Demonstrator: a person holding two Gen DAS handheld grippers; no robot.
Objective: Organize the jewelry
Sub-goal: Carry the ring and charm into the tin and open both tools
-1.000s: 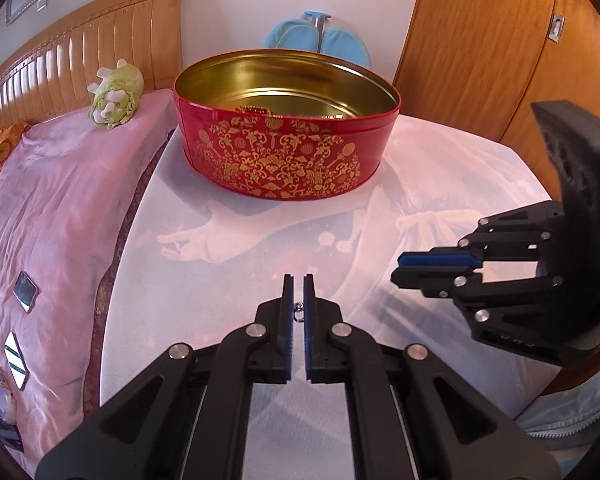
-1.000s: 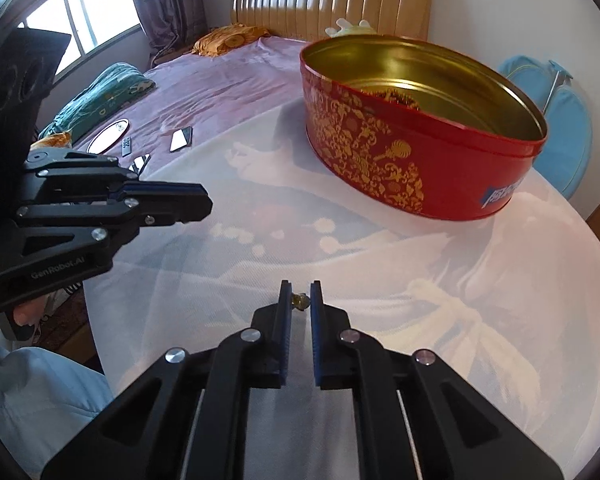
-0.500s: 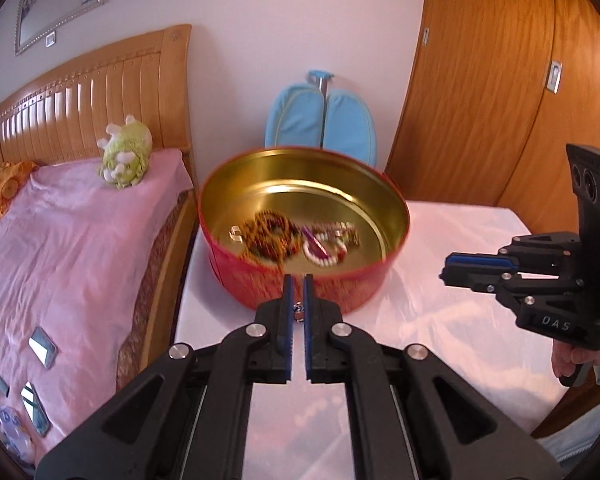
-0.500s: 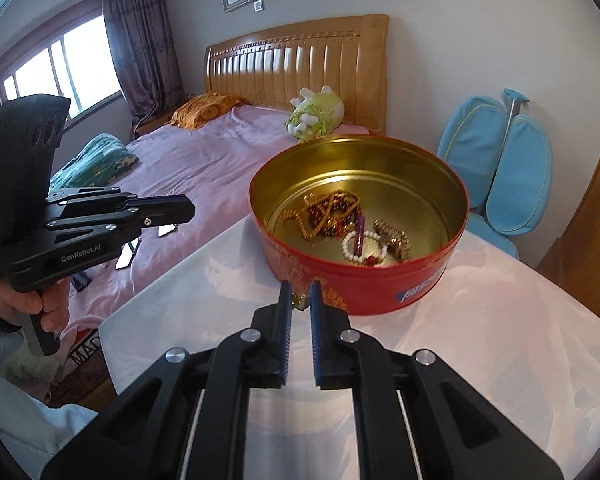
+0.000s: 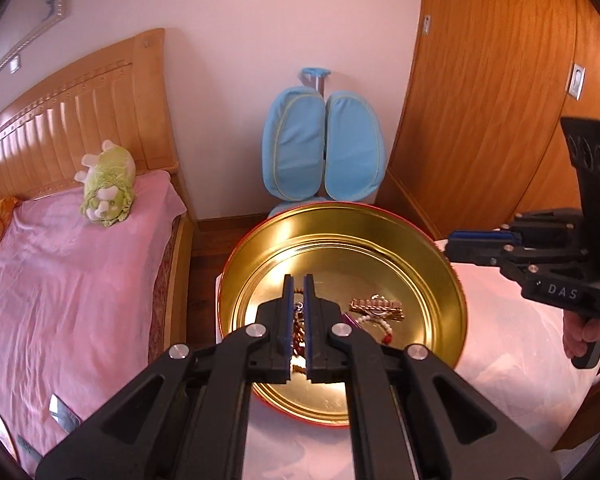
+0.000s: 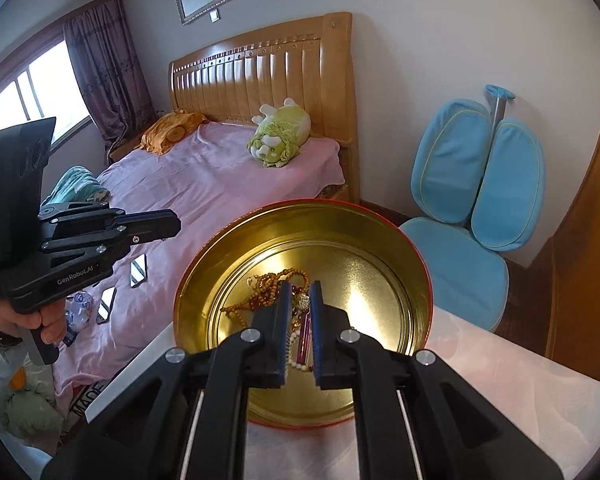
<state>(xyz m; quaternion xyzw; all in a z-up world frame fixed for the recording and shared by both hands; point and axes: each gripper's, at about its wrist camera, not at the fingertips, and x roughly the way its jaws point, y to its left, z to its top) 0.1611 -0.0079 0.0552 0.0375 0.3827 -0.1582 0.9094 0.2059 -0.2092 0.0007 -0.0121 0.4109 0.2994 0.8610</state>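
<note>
Where the white-clothed surface (image 5: 512,364) meets the bed (image 5: 72,292), you work in a bedroom: slatted wooden headboard (image 6: 260,80), pink sheet, a green plush toy (image 6: 280,132) near the pillow end, a curtained window (image 6: 32,84) at far left of the right wrist view. A light-blue chair (image 6: 472,216) stands by the wall behind the surface, with wooden panelling (image 5: 492,92) to its right.

The surface's left edge runs just beside the bed, with a narrow strip of floor between them. The tin sits close to that edge and to the far edge; bare cloth stays free to the tin's right and in front of it.

The round red tin (image 5: 456,300), gold inside, holds a tangle of brown bead strands (image 6: 260,292), a white bead string (image 5: 374,324) and a gold link bracelet (image 5: 376,306).

Your left hand-held gripper (image 5: 299,284) hangs over the tin's interior, jaws narrow, pinching a small ring-like piece (image 5: 299,307); what it is exactly you cannot tell. Your right hand-held gripper (image 6: 301,288) hangs over the same tin, jaws narrow, nipping a small gold bead-like piece (image 6: 302,300). In each view the other hand-held gripper shows from the side, beside the tin.
</note>
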